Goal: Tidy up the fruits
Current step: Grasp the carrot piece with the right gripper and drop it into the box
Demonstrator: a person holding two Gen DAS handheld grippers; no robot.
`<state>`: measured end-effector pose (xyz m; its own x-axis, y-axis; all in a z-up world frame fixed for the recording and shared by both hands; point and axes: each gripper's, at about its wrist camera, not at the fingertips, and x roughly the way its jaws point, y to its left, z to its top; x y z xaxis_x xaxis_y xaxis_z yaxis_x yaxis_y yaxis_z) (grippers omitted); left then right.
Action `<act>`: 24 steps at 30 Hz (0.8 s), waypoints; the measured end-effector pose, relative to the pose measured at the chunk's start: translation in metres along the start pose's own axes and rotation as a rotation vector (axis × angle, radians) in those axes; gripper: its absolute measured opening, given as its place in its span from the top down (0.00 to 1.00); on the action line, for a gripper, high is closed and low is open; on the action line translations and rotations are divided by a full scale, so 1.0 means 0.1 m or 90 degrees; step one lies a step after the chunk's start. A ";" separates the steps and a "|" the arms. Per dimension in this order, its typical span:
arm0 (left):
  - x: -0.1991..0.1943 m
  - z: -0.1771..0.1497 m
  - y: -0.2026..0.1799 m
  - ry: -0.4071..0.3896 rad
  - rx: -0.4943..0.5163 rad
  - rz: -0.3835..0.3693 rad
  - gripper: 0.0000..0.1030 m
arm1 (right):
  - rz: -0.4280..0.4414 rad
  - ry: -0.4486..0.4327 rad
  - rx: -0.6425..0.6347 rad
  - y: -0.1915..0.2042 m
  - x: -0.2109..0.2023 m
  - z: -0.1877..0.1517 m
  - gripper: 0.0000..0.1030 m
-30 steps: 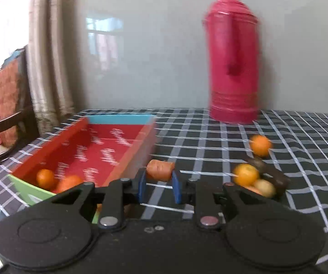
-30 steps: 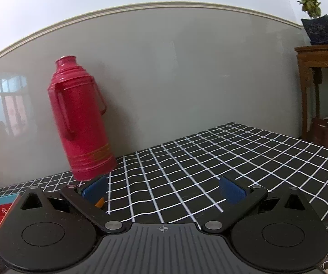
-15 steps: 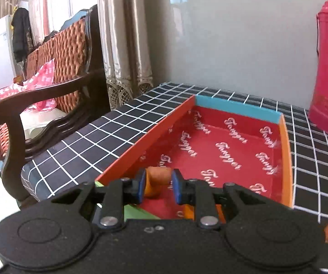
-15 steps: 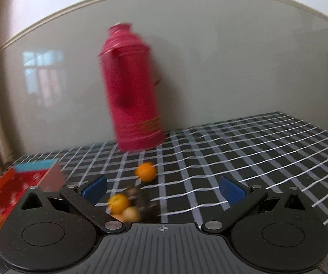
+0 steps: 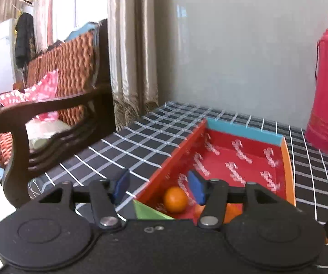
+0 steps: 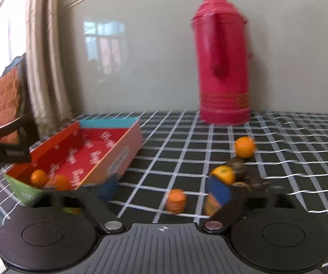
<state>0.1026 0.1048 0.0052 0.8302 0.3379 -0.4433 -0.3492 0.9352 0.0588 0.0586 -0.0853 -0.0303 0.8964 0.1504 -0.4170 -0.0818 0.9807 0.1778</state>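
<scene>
Checkered black tablecloth (image 6: 186,150): our left gripper (image 5: 157,186) gapes empty over red cardboard tray (image 5: 243,159); right gripper (image 6: 164,191) open around orange carrot chunk (image 6: 176,200). Risk: round chunk rolls when pinched.

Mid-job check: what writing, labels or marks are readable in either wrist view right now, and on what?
Repeated white cursive word on the red floor of the shallow cardboard box: too blurred to read.
Blue-and-white round label on the box's pale outer side wall: blurred, unreadable.
Small pale lettering on the black strap at the left edge of the right wrist view: too small to read.
Gold band on the tall red thermos flask: no legible text.
</scene>
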 end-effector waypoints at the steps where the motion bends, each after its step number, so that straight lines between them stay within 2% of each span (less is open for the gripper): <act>1: -0.03 0.01 0.04 -0.013 -0.002 -0.001 0.46 | 0.004 0.013 0.006 0.02 0.05 0.00 0.42; 3: -0.08 0.03 0.08 -0.037 -0.001 0.009 0.40 | -0.014 0.023 0.009 0.03 0.14 -0.02 0.42; 6: -0.13 0.05 0.14 -0.065 0.005 0.020 0.39 | -0.045 0.023 -0.003 0.05 0.21 -0.03 0.42; 9: -0.11 0.08 0.24 -0.077 0.002 0.034 0.35 | -0.055 0.047 0.001 0.03 0.32 -0.06 0.43; 11: -0.09 0.10 0.31 -0.077 -0.007 0.041 0.35 | -0.059 0.065 0.014 -0.01 0.38 -0.08 0.57; 12: -0.08 0.11 0.35 -0.075 -0.012 0.044 0.34 | -0.053 0.075 0.023 -0.03 0.41 -0.09 0.71; 13: -0.07 0.12 0.39 -0.072 -0.017 0.047 0.33 | -0.045 0.082 0.035 -0.06 0.42 -0.09 0.78; 20: 0.03 0.16 0.63 -0.044 -0.056 0.069 0.32 | -0.044 0.070 0.047 -0.04 0.43 -0.09 0.78; 24: 0.07 0.14 0.74 -0.023 -0.077 0.079 0.29 | -0.002 0.016 0.057 0.01 0.28 -0.01 0.78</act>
<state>0.0888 0.1774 0.0189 0.7921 0.4554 -0.4063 -0.4976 0.8674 0.0021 0.0833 -0.0795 -0.0432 0.8855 0.1522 -0.4391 -0.0397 0.9662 0.2548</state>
